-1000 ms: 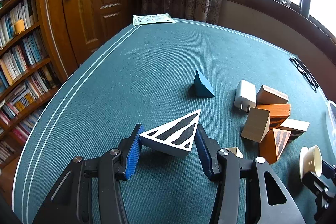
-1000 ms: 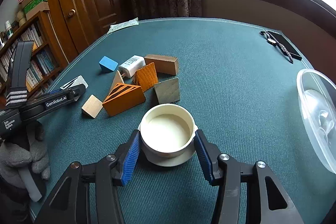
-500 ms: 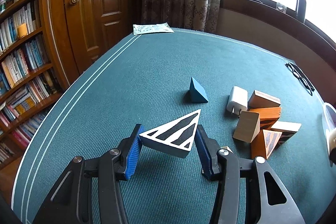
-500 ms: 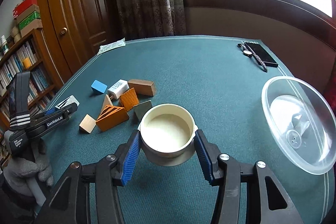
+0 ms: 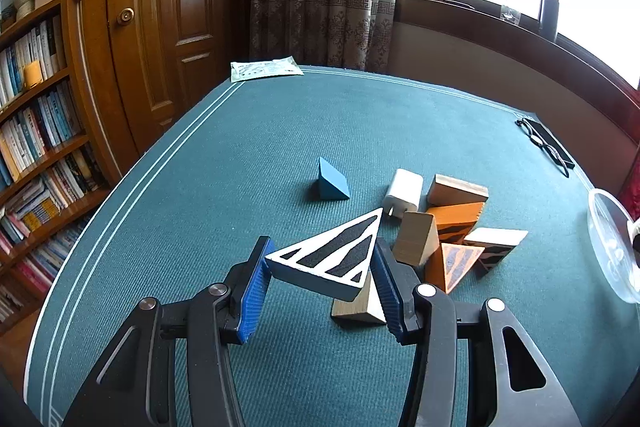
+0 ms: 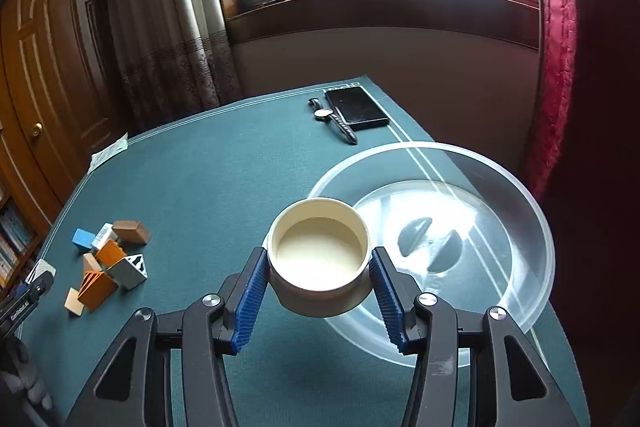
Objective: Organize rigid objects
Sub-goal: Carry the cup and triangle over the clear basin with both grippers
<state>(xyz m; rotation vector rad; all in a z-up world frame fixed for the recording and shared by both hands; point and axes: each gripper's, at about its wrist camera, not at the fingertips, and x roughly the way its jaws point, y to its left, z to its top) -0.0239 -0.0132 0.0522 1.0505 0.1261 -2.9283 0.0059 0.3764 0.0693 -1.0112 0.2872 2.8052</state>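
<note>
My left gripper (image 5: 320, 263) is shut on a white triangular block with black stripes (image 5: 332, 259), held above the green table (image 5: 240, 167). Just beyond it lies a cluster of wooden and orange blocks (image 5: 448, 231), a white charger (image 5: 404, 193) and a blue wedge (image 5: 331, 181). In the right wrist view my right gripper (image 6: 318, 267) is shut on a cream cup (image 6: 318, 255), lifted over the left rim of a clear plastic bowl (image 6: 500, 219). The block cluster (image 6: 108, 263) sits far left in that view.
A black phone (image 6: 356, 107) and a wristwatch (image 6: 332, 119) lie at the table's far edge. A printed paper packet (image 5: 266, 70) rests at the far left corner. A bookshelf (image 5: 36, 131) and a wooden door stand beyond the table's left side.
My right gripper has swung right with the cup, from beside the blocks to over the clear bowl's rim. My left gripper has shifted right and a little up with the striped block.
</note>
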